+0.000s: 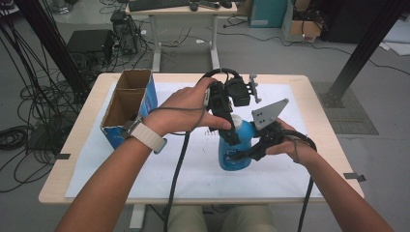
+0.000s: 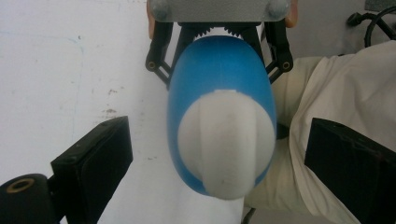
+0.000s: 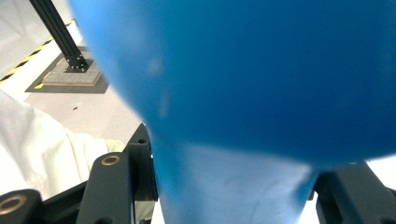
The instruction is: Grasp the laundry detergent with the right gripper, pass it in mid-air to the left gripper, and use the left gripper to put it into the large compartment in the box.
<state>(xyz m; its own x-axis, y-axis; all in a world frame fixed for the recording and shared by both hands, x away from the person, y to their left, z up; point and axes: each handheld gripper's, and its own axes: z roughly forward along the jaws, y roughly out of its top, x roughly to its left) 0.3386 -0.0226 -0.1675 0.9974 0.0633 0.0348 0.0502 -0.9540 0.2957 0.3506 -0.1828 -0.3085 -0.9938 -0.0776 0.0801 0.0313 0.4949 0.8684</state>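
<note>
On the left of the worktop (image 1: 87,145) an open cardboard box (image 1: 128,104) stands well apart from the work. Near the middle, the left claw (image 2: 219,154) hangs released above the blue bottle (image 1: 234,150), its jaws wide on either side of the white cap (image 2: 226,140) without touching it. To the right, the right claw (image 1: 241,155) is clenched on the bottle's side, holding it upright on the white sheet (image 1: 188,174). If the left jaws close off-centre, they could slip off the rounded cap or twist the bottle in that single side grip and tip it.
</note>
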